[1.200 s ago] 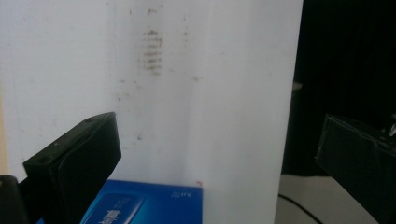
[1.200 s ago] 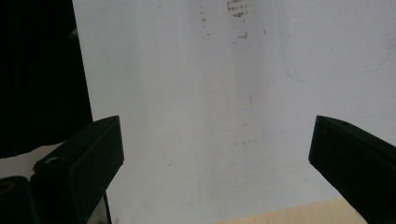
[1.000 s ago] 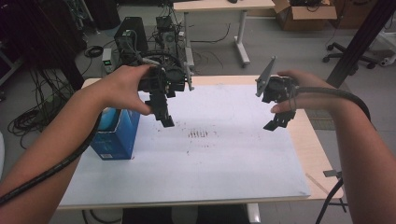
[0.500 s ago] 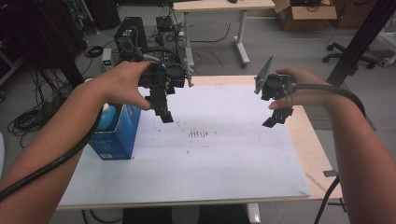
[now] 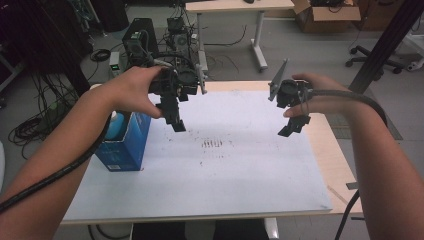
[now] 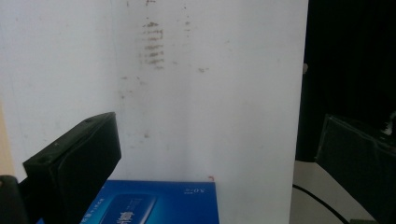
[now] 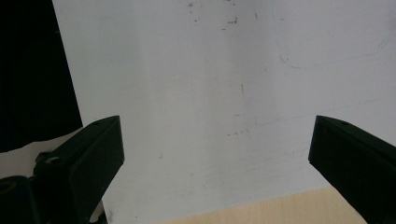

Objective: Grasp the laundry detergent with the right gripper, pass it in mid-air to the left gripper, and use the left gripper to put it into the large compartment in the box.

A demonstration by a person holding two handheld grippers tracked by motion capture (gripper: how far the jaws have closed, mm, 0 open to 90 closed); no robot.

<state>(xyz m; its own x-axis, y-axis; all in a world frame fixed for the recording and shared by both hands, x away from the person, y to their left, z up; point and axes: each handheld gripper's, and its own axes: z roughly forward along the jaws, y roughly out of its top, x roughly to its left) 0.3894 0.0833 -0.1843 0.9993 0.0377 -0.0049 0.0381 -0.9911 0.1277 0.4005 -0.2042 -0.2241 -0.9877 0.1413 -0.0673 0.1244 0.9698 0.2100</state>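
Note:
A blue box (image 5: 123, 141) stands at the left edge of the white table sheet (image 5: 225, 165); its printed top (image 6: 154, 205) lies below and between the jaws in the left gripper view. My left gripper (image 5: 175, 120) hangs above the sheet just right of the box, jaws wide apart and empty. My right gripper (image 5: 292, 127) hovers over the sheet's right side, also open, with bare white sheet (image 7: 210, 116) between its jaws.
Dark smudge marks (image 5: 212, 144) sit mid-sheet. The wooden table edge (image 5: 340, 165) runs along the right. Behind the table are electronics on the floor (image 5: 145, 45), cables, another desk and an office chair (image 5: 380, 55).
My left gripper has drifted slightly up and toward the far side, staying open. The right gripper has barely shifted. The box has not moved.

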